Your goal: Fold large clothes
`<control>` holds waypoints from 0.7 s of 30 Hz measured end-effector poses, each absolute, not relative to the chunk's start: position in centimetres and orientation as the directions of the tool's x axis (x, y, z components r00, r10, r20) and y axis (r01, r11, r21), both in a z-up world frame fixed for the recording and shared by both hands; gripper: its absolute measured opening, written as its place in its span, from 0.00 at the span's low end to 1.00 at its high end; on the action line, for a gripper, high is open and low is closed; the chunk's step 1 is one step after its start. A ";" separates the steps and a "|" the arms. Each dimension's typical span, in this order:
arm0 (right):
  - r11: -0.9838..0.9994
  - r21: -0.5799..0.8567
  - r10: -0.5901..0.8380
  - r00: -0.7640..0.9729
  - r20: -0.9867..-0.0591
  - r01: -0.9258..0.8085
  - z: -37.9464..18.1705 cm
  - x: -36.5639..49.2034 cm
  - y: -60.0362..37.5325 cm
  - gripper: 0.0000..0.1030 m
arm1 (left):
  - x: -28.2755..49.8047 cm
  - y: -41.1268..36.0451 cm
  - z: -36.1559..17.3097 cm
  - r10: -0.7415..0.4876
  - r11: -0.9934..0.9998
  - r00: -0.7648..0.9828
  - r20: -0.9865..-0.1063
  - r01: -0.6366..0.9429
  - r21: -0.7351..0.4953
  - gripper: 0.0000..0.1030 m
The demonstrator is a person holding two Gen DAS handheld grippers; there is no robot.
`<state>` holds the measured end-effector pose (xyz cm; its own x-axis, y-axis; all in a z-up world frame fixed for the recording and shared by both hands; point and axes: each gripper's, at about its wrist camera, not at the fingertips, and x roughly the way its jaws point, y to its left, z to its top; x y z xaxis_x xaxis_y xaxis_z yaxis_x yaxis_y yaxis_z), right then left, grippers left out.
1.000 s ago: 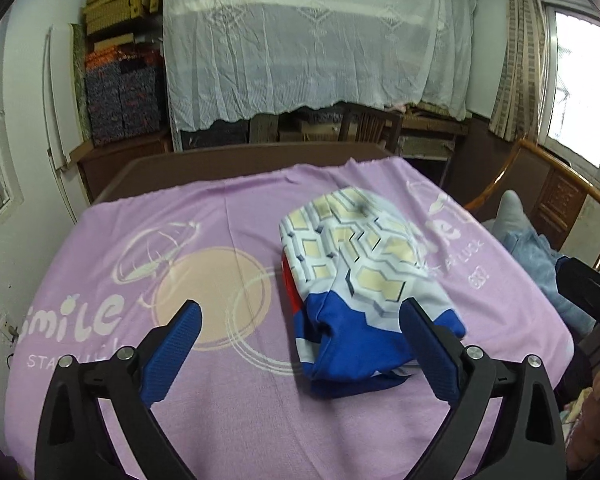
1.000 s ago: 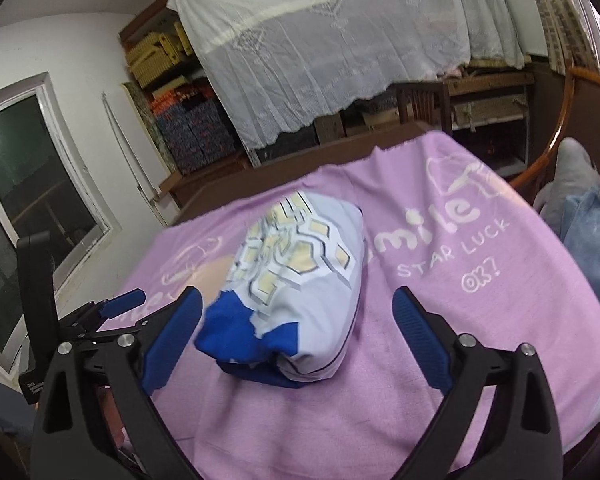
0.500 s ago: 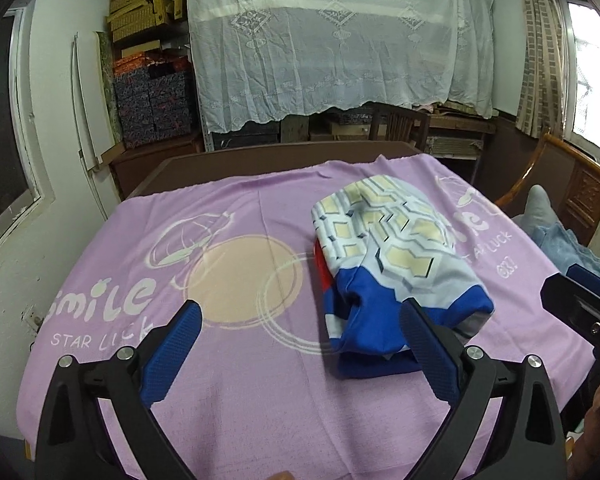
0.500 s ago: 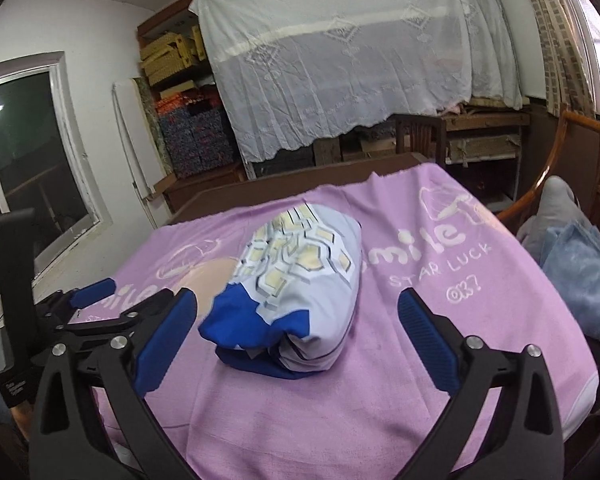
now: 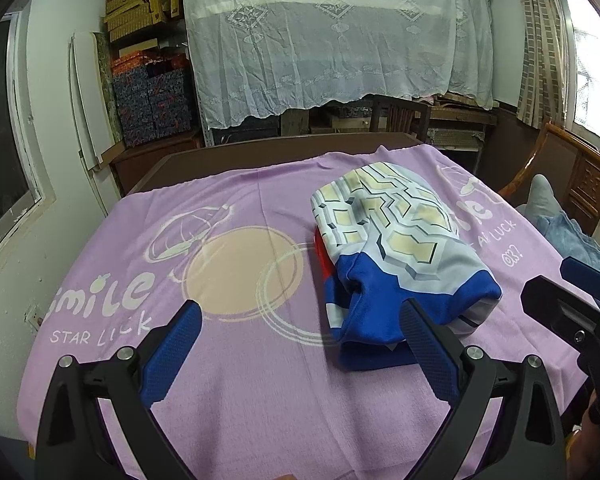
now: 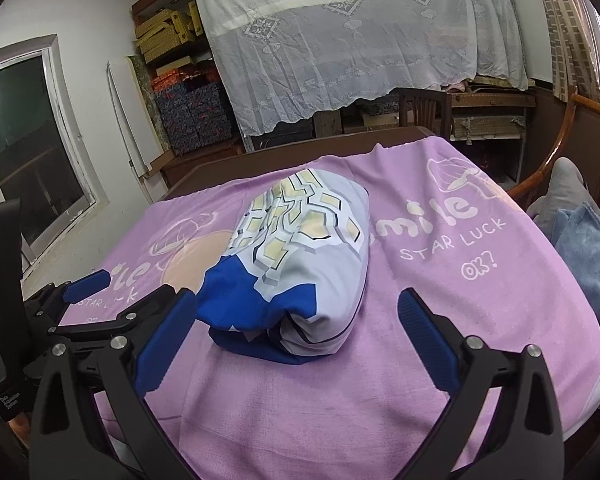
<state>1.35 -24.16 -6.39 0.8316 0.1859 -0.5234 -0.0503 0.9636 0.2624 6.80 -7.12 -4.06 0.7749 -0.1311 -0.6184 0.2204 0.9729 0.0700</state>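
Overhead, left gripper spread wide, empty, above the near edge of the purple blanket. Right gripper likewise wide, empty. Folded garment, blue hem toward the grippers, lies on the blanket's right half, beside the "smile" lettering. White lace curtain behind.

Folded blue-and-white garment on purple cloth

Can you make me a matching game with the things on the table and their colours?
Things:
1. blanket
2. folded garment
3. left claw pads
4. lace curtain

Colours or states:
A. white, hanging
B. blue, spread open
C. purple, with the word "smile"
D. blue, red and grey-white with pale yellow shapes

Pairs: 1-C, 2-D, 3-B, 4-A
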 end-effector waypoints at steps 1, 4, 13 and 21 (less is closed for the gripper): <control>0.964 0.260 0.186 0.832 -0.523 -0.052 -6.4 1.3 -24.1 0.95 | 6.8 -7.1 -4.1 -0.131 0.973 0.776 -0.617 0.220 0.070 0.96; 0.965 0.256 0.184 0.833 -0.522 -0.053 -6.3 1.3 -23.9 0.95 | 6.7 -7.2 -4.1 -0.135 0.973 0.772 -0.621 0.223 0.065 0.96; 0.966 0.254 0.183 0.834 -0.521 -0.054 -6.2 1.3 -23.8 0.95 | 6.6 -7.3 -4.0 -0.134 0.971 0.781 -0.610 0.225 0.074 0.96; 0.965 0.255 0.185 0.833 -0.522 -0.055 -6.2 1.3 -23.7 0.95 | 6.8 -7.3 -4.0 -0.135 0.972 0.774 -0.619 0.226 0.070 0.96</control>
<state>1.26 -23.71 -6.18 0.8328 0.1853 -0.5216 -0.0550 0.9653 0.2552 6.85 -7.28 -3.99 0.7736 -0.1348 -0.6192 0.2257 0.9717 0.0705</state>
